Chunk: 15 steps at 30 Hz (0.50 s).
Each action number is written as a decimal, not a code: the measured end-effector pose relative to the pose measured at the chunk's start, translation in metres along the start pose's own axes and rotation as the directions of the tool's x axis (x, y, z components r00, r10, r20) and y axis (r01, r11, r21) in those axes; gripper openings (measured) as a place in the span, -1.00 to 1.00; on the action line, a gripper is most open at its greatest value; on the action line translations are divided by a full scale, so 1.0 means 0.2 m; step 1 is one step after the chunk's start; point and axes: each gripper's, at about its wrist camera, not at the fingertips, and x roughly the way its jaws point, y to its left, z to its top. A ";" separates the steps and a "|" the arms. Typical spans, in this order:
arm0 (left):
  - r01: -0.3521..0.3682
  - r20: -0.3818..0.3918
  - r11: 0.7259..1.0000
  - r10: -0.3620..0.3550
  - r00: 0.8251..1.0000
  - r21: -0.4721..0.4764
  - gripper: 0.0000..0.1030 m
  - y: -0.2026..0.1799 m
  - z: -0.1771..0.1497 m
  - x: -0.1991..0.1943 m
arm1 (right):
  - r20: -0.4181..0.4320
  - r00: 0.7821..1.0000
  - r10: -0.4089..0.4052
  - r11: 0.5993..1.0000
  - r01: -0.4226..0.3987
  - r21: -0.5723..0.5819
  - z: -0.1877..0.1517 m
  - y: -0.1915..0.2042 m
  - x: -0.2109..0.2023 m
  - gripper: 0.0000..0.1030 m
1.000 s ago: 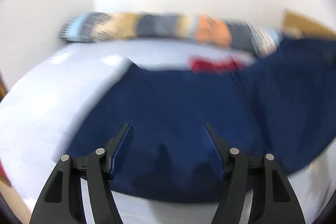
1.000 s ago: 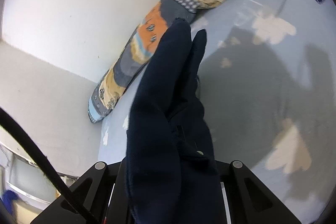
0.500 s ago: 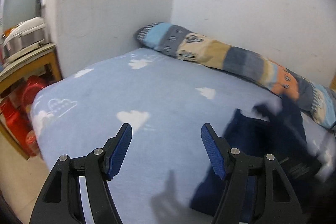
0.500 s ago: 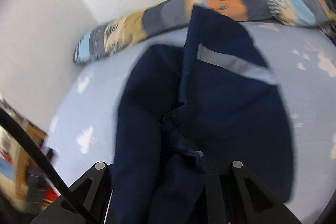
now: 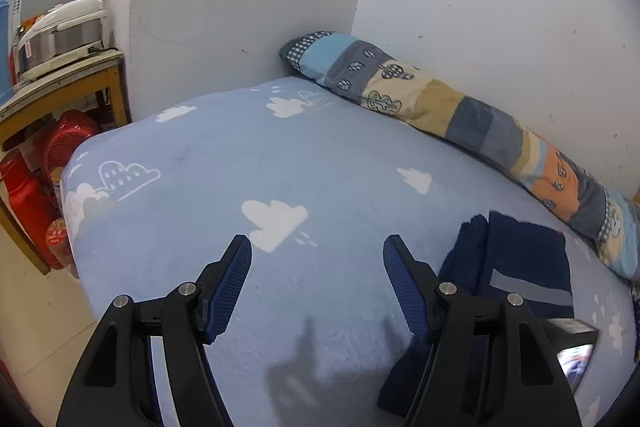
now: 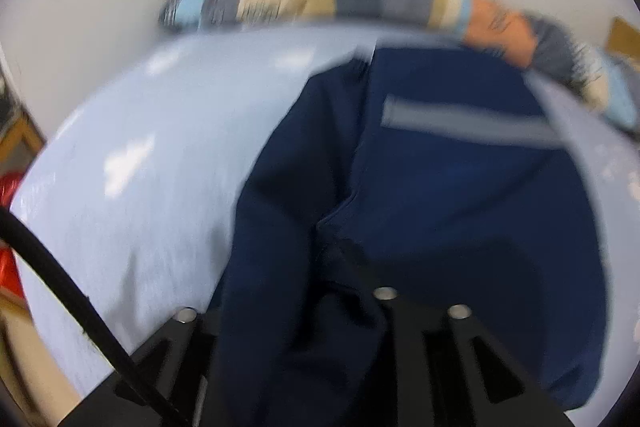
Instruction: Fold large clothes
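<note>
The navy garment (image 6: 460, 187) lies folded over on the light-blue cloud-print blanket (image 5: 280, 155), filling the centre and right of the right wrist view, with a grey reflective stripe (image 6: 460, 121) across its upper part; in the left wrist view it sits at the lower right, short of the long patchwork bolster (image 5: 440, 107) that runs along the wall. We judge the fold partly made: one layer has been laid across another, but the cloth is still bunched and ridged down the middle, so smoothing and at least one more fold seem left to do. Our right gripper (image 6: 304, 311) has just been opening; dark fabric drapes over and between its fingers, hiding the pads, so we cannot tell whether it still pinches the cloth or has let go. Our left gripper (image 5: 318, 275) hangs over bare blanket at the lower centre of its view, fingers well apart and holding nothing. At the far left edge stand a wooden shelf (image 5: 68, 83) with a rice cooker (image 5: 60, 35) on top and red plastic containers (image 5: 24, 187) beneath.
</note>
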 end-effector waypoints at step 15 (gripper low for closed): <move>0.328 -0.129 0.935 -0.312 0.941 0.136 0.31 -0.43 -0.15 0.03 | 0.159 0.946 0.283 0.957 -0.288 0.008 -0.07 -0.87 -0.68 -0.51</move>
